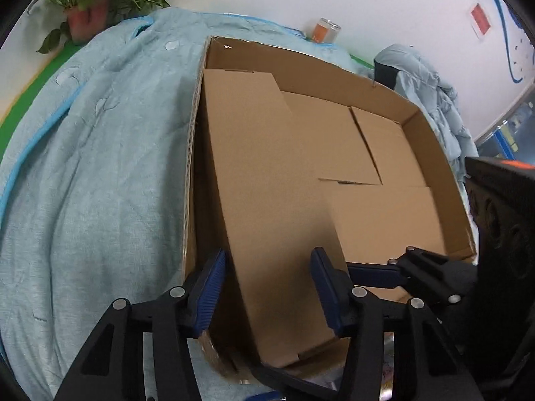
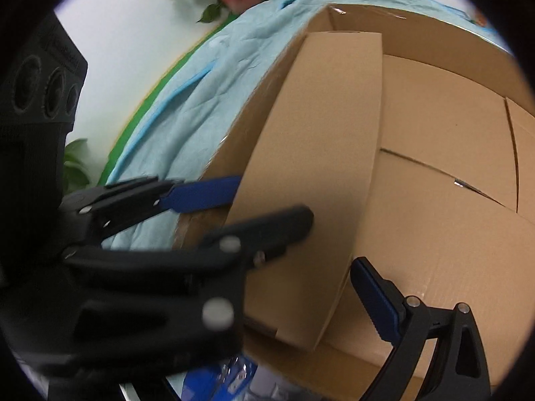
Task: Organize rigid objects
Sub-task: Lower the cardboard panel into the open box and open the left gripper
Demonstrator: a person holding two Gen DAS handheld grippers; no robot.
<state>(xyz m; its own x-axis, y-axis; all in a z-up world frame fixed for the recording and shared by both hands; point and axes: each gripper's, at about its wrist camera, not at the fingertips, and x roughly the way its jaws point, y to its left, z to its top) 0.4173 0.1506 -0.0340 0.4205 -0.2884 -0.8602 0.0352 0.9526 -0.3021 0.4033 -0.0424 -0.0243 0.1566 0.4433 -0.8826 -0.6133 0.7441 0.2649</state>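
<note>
Left wrist: left tongs [image 1: 267,287] clamp the flat carton [image 1: 264,200]; right tongs [image 2: 297,264] (blurred) straddle it, grip unclear.

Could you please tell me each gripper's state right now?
Left gripper: closed on the upright cardboard box.
Right gripper: cannot be told; one finger hidden.
</note>
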